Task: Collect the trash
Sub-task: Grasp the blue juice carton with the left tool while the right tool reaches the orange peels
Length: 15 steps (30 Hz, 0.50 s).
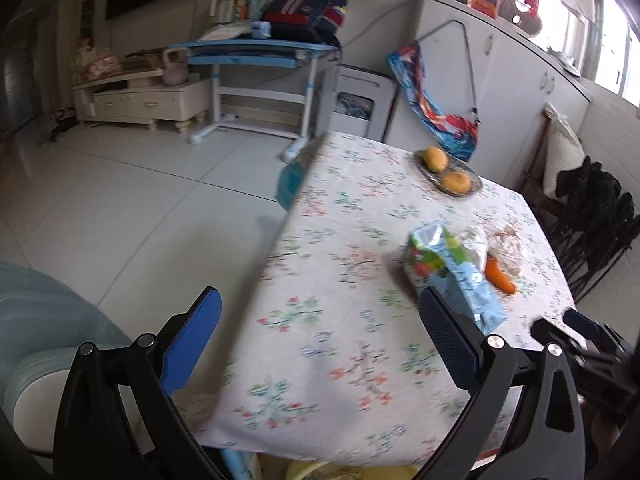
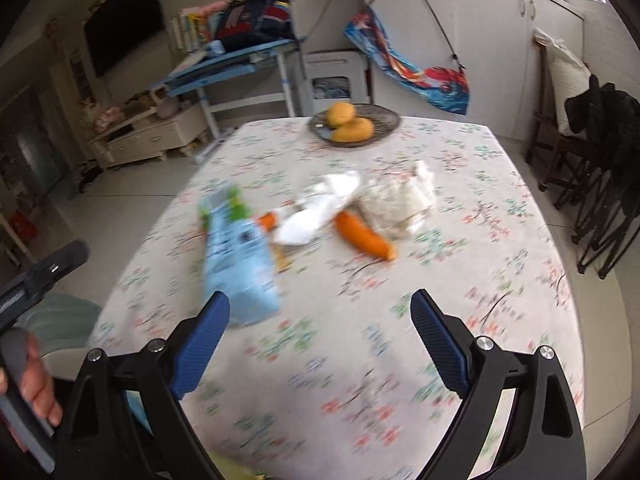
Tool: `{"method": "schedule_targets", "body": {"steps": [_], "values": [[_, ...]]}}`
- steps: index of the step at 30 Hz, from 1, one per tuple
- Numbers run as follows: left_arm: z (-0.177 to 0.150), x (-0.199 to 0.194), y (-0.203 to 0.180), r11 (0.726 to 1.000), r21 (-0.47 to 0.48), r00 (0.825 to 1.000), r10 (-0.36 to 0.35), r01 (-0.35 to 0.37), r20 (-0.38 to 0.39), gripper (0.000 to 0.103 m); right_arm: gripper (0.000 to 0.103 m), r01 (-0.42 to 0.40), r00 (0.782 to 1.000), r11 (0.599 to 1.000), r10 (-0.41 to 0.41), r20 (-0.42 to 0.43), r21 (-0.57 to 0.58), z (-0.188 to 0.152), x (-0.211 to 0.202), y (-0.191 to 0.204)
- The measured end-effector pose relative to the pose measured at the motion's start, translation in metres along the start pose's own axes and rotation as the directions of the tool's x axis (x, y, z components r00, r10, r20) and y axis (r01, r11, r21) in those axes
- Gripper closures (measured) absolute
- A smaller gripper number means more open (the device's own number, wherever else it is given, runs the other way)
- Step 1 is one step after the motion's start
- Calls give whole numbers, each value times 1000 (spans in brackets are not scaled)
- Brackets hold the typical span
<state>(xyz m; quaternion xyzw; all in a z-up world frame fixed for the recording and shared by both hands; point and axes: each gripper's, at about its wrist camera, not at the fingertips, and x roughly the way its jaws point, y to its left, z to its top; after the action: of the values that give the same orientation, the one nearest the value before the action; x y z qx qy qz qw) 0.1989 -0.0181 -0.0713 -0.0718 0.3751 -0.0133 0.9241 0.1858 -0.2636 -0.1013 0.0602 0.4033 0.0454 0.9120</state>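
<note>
Trash lies on the floral tablecloth (image 2: 340, 340): a light blue snack bag (image 2: 236, 256), crumpled white tissue (image 2: 320, 208), a crumpled whitish wrapper (image 2: 400, 204) and an orange carrot-like piece (image 2: 364, 236). The bag (image 1: 460, 276), wrapper (image 1: 508, 248) and orange piece (image 1: 500, 276) also show in the left wrist view. My right gripper (image 2: 320, 316) is open and empty above the table, just short of the bag. My left gripper (image 1: 320, 312) is open and empty over the table's near left edge, its right finger (image 1: 448, 332) beside the bag.
A dish (image 2: 384, 120) with two yellow fruits (image 2: 348, 120) stands at the table's far end. Black folding chairs (image 2: 608, 184) stand to the right. A blue desk (image 1: 256, 52), white cabinets (image 1: 500, 64) and tiled floor (image 1: 140, 208) lie beyond and left.
</note>
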Motion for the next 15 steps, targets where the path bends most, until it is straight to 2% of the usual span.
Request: {"method": "schedule_targets", "body": {"steps": [2, 4, 9, 15], "values": [[4, 7, -9, 1000, 5, 1000, -22, 22, -16, 7, 26, -5, 1000, 1000, 5, -19, 6, 9, 11, -9], [6, 14, -18, 999, 11, 999, -38, 38, -27, 7, 29, -1, 999, 1000, 0, -35, -7, 16, 21, -13], [11, 29, -36, 998, 41, 997, -48, 50, -52, 7, 31, -19, 998, 1000, 18, -56, -11, 25, 38, -18], [17, 44, -44, 998, 20, 995, -55, 57, -77, 7, 31, -42, 994, 999, 39, -99, -23, 24, 54, -15]]}}
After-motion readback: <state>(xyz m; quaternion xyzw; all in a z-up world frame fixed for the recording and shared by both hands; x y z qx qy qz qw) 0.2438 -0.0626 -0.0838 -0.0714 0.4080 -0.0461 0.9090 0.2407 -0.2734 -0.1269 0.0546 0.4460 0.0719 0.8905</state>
